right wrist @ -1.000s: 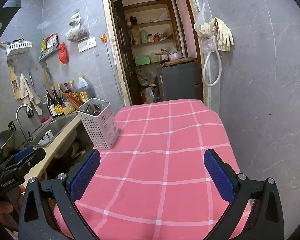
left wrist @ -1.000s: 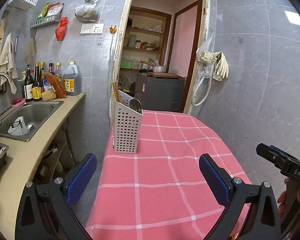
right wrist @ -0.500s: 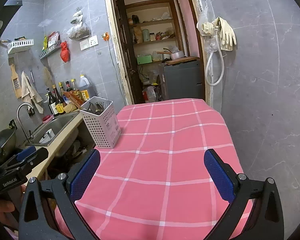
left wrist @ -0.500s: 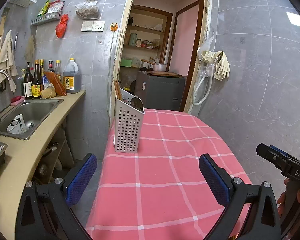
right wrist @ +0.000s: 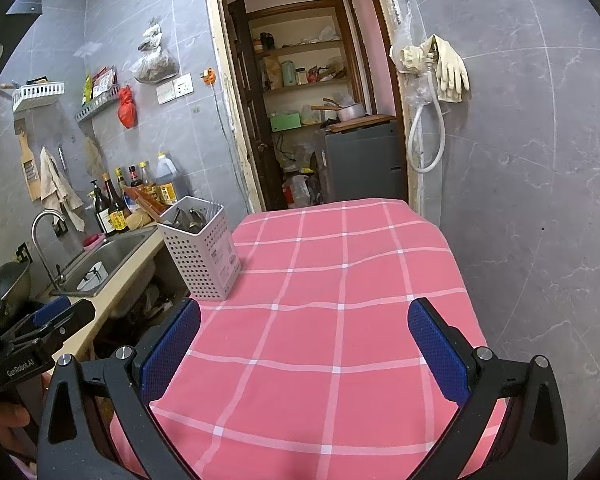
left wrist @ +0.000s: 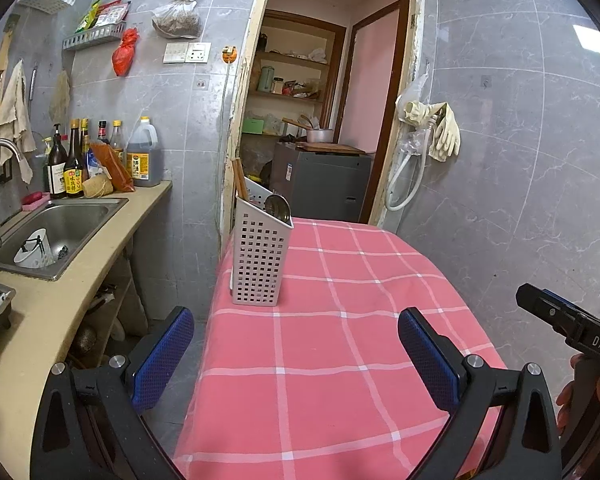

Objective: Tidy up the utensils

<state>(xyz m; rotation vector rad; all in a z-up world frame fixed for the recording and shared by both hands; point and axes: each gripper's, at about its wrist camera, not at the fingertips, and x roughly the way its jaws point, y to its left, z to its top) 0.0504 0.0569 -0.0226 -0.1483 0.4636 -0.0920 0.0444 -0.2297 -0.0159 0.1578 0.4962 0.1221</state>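
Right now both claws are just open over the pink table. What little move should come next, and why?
Probably ease the left gripper forward toward the white utensil holder. Both it and the right gripper are open and empty, nothing loose lies on the checked tablecloth, and the spoons and chopsticks sit only in that holder.

Lighting: even, moderately bright indoor light, both views. Glare: a white rectangular reflection on the grey tiled wall [left wrist: 590,38] at upper right of the left wrist view — a ceiling lamp mirrored, source itself unseen. Shadows: soft, faint; a slight one beside the utensil basket [left wrist: 260,258] on the pink checked cloth [left wrist: 340,320]. Focus: sharp centre, mild softness toward the rim. Distortion: strong fisheye — doorframe [right wrist: 220,92] and tile lines bow outward; black vignette fills all corners.
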